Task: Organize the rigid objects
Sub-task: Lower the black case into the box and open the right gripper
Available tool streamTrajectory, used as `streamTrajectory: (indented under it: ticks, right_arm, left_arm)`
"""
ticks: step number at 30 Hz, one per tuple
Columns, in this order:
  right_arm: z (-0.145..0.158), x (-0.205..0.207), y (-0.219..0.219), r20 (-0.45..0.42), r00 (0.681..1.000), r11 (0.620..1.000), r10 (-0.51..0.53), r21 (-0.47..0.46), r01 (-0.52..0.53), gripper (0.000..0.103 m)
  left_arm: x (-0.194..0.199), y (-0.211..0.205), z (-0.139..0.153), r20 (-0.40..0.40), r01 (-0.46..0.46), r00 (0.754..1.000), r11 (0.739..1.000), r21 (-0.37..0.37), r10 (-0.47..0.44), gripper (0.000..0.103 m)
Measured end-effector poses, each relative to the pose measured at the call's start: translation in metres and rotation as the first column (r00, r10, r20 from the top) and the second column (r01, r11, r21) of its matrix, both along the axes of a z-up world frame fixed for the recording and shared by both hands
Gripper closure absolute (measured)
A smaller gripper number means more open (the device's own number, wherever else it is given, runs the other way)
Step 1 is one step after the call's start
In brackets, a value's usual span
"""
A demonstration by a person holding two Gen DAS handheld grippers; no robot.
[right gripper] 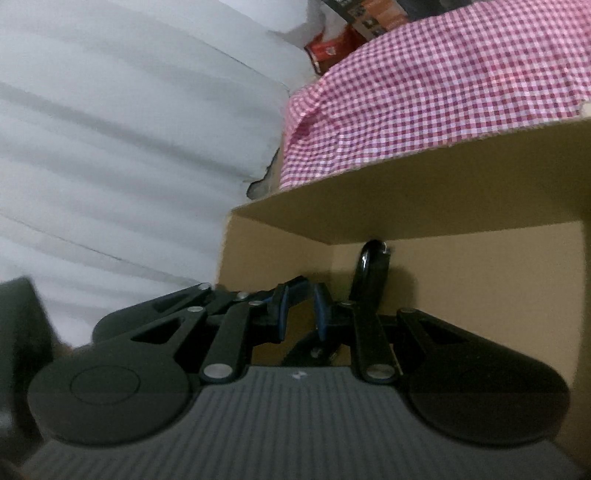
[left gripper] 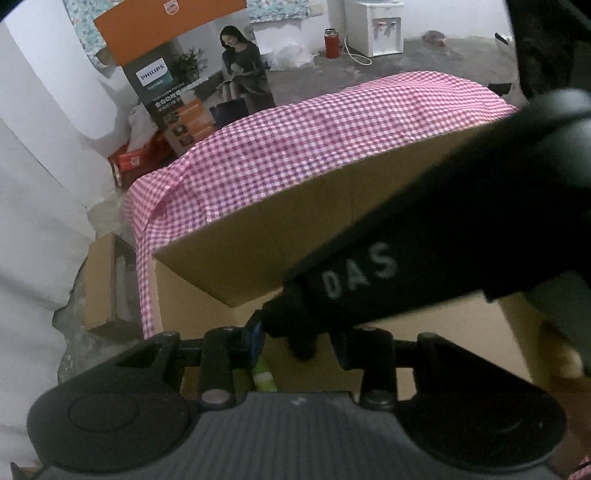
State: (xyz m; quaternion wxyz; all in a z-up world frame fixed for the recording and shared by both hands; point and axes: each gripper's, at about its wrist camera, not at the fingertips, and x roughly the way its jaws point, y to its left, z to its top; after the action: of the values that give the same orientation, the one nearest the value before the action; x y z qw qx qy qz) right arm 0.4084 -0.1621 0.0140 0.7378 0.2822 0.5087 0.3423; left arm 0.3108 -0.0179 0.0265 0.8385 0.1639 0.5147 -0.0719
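Green-white object (left gripper: pixel 264 374) inside cardboard box (left gripper: pixel 258 236)

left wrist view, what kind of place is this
Probably a storage room or a bare, unfinished room in a home, not a tidy kitchen. The concrete floor is rough, a Philips appliance box stands by the wall, and a white water dispenser sits on the floor behind the gingham-covered table.

Storeroom: bare concrete floor (left gripper: pixel 436 59), product cartons (left gripper: pixel 177 81), water dispenser (left gripper: pixel 376 26).

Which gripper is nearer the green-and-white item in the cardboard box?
Left, probably. The green-and-white item lies just ahead of the left gripper; the right gripper faces the box wall, item outside its view.
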Motion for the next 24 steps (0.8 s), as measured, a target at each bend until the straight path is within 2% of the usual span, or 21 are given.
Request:
streamTrajectory:
  ticks: [4,6,10,14,18,24]
  right_arm:
    - [-0.002,0.001,-0.003,0.002,1.0,1.0,-0.009,0.009,0.009,0.087]
    - [0.003,-0.003,-0.009,0.015,1.0,1.0,-0.013,0.011,0.013,0.087]
    - [0.014,-0.015,-0.027,0.055,0.998,0.999,-0.034,0.011,0.033,0.085]
    - [0.035,-0.041,-0.055,0.129,0.989,0.998,-0.067,0.024,0.064,0.074]
    - [0.062,-0.093,-0.09,0.249,0.963,0.995,-0.103,0.031,0.098,0.07]
    - [0.086,-0.198,-0.146,0.415,0.897,0.988,-0.153,0.042,0.149,0.066]
  left_arm:
    - [-0.004,0.0,0.005,0.007,0.01,1.0,1.0,-0.022,-0.01,0.06]
    - [-0.005,-0.001,0.01,0.014,0.016,1.0,0.999,-0.042,-0.015,0.053]
    - [-0.018,-0.005,0.025,0.053,0.038,0.998,0.998,-0.059,-0.035,0.045]
    - [-0.038,-0.008,0.047,0.105,0.062,0.993,0.995,-0.084,-0.053,0.038]
    - [-0.07,-0.011,0.074,0.167,0.098,0.983,0.989,-0.109,-0.079,0.032]
    - [-0.132,-0.018,0.106,0.238,0.16,0.964,0.973,-0.164,-0.118,0.028]
